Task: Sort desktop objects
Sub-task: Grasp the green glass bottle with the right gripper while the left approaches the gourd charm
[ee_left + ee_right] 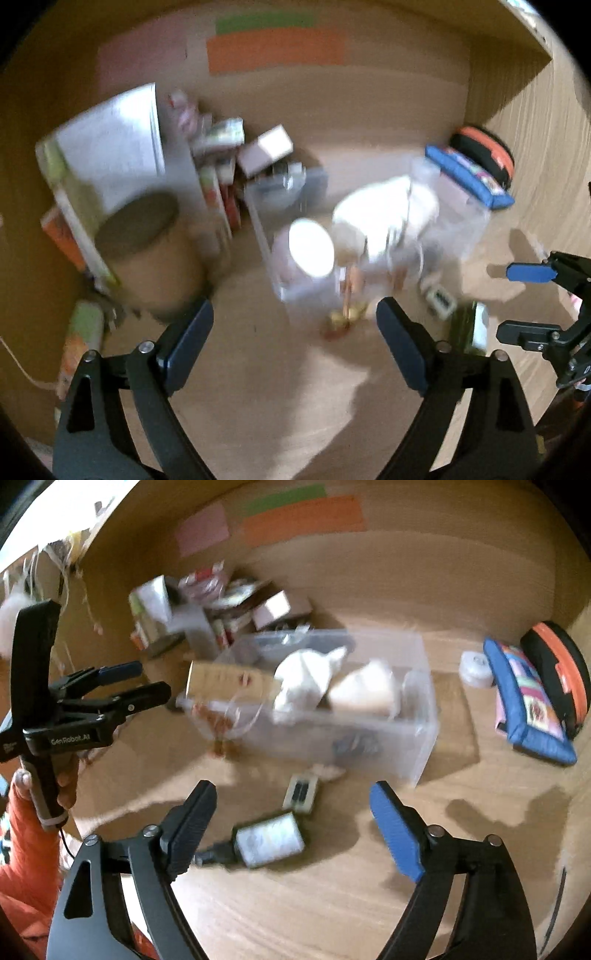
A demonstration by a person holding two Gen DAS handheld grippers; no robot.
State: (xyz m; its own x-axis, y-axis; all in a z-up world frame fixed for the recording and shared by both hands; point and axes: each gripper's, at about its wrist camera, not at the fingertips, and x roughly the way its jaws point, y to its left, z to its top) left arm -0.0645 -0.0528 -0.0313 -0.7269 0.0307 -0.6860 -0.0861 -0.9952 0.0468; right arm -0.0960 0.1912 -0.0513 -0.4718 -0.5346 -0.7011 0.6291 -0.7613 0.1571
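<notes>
your left gripper [294, 325] is spread wide with nothing between its fingers, hanging over the desk [258, 387] in front of the clear bin [369, 236]. your right gripper [291, 816] is also wide apart and empty, above a small bottle [267, 840] lying on its side, with a white charger [301, 794] just beyond it. the bin holds white crumpled items [332, 686]. a blue pouch [524, 694] lies off to the right, touching a black-and-orange case [557, 664]. both views are blurred.

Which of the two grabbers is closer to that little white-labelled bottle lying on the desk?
The right gripper: the bottle lies between its open fingers. The left gripper is open off to the bottle's left, aimed at the clear bin.
</notes>
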